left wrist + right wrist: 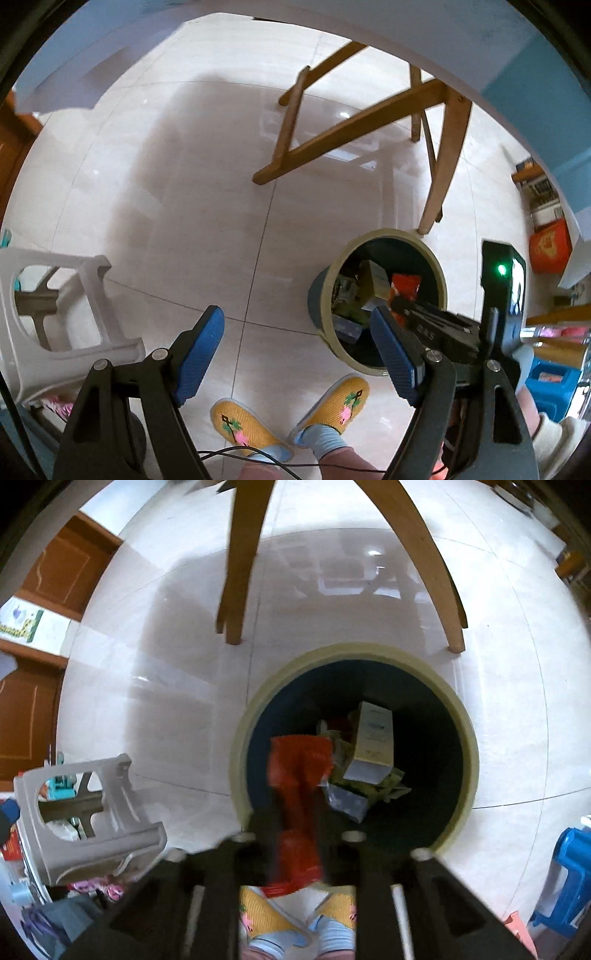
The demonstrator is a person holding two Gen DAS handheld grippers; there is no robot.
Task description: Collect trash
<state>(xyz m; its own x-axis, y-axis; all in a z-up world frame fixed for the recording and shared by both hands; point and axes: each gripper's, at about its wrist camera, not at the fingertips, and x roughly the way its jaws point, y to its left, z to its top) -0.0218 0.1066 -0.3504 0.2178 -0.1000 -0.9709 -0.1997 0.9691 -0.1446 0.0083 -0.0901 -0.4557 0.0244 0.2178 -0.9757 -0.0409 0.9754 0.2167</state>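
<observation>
On the far left a white stool (55, 314) lies tipped on the pale tiled floor (184, 184). Next to it, near the camera, the left gripper (297, 334) hangs over the floor with its blue pads (201, 347) spread wide and nothing between them. Under it are two yellow slippers (243, 428) with flowers on them. A wooden chair (369, 122) stands farther off, and one of its legs comes down just beside the bin (376, 299). The bin is round, with a pale rim and a dark inside, and it sits on the floor to the right of the slippers. The right gripper (400, 306) reaches over the bin from the right side. It is clenched on a red wrapper (297, 805), and the wrapper hangs over the bin's near edge, above the opening. In the right wrist view the gripper (297, 834) is blurry, but the wrapper sits squeezed between its dark fingers (343, 834). Down in the bin (354, 653) there is a tan box (371, 746) and some crumpled scraps (369, 790). On the far right a blue plastic thing (569, 878) stands on the floor.
</observation>
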